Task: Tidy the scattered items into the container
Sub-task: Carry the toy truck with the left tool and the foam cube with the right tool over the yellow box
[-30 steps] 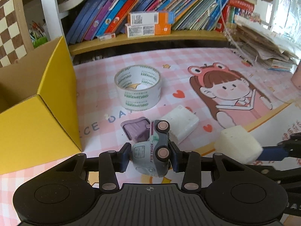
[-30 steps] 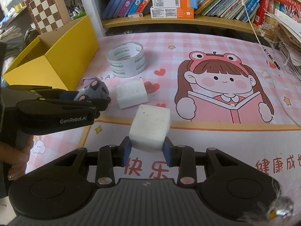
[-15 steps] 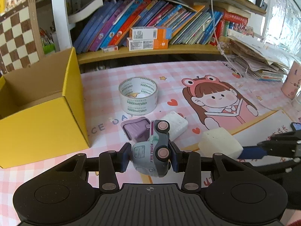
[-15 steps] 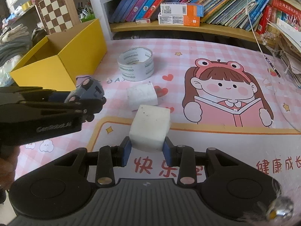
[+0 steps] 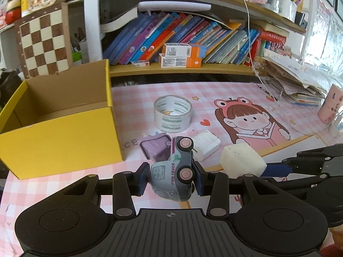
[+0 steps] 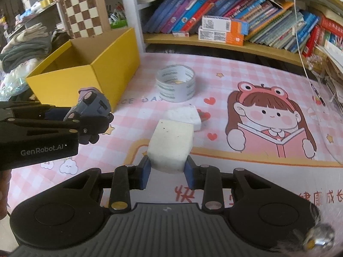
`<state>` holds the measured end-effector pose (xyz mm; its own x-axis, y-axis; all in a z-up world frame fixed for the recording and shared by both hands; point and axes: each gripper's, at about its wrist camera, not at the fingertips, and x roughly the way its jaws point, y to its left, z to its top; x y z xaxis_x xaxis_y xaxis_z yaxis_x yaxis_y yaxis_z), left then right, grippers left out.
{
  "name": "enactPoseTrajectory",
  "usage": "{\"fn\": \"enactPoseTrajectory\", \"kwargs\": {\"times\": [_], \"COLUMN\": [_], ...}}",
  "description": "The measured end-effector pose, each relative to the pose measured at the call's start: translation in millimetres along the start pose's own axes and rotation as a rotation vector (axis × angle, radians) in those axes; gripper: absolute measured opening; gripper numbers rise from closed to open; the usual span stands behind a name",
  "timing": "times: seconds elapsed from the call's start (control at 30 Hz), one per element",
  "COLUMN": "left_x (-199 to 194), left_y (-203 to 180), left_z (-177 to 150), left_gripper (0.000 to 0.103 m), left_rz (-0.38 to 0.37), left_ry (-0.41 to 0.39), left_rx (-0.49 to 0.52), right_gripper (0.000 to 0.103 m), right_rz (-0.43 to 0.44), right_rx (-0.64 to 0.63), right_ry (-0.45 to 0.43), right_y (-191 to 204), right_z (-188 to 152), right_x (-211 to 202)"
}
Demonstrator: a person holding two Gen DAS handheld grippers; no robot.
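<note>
My left gripper (image 5: pixel 170 178) is shut on a grey toy truck (image 5: pixel 173 171) and holds it above the pink mat; the truck also shows in the right wrist view (image 6: pixel 90 105). My right gripper (image 6: pixel 167 172) is shut on a white foam block (image 6: pixel 171 144), also seen in the left wrist view (image 5: pixel 242 160). The open yellow box (image 5: pixel 62 137) stands to the left, its inside showing nothing but bare cardboard (image 6: pixel 85 62). A roll of tape (image 5: pixel 172 113), a second white block (image 5: pixel 205 144) and a small purple bin (image 5: pixel 155 147) lie on the mat.
A low bookshelf with books and orange boxes (image 5: pixel 182 55) runs along the back. A checkered board (image 5: pixel 42 42) stands behind the box. Stacked papers (image 5: pixel 295 83) and a pink cup (image 5: pixel 331 105) are at the right.
Both grippers have risen and drawn back with their loads; the mat and the items on it look farther away, and more of the box's inside shows.
</note>
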<state>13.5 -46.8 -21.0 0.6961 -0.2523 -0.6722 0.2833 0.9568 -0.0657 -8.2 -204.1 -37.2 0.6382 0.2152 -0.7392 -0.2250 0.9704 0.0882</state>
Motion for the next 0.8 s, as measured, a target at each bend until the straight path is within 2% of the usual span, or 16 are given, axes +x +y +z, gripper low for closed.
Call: {"fn": "enactPoseTrajectory", "kwargs": {"times": [0.4,0.67,0.8], "left_x": [-28,-51,-63], "left_y": [22,47,61], "left_z": [0,4,8], "left_gripper": [0.041,0.041,0.041], "left_rz": [-0.026,-0.047,-0.056], "left_ry": [-0.052,-0.105,-0.132], "left_rx": [0.027,0.012,-0.004], "right_gripper": [0.031,0.031,0.031], "right_rz": [-0.015,-0.018,-0.018], "right_rx": [-0.038,-0.048,-0.043], "right_ry": [-0.040,-0.056,-0.093], "right_y": [36,62,72], "right_z": [9,18,23], "right_x": [-6,-7,-11]}}
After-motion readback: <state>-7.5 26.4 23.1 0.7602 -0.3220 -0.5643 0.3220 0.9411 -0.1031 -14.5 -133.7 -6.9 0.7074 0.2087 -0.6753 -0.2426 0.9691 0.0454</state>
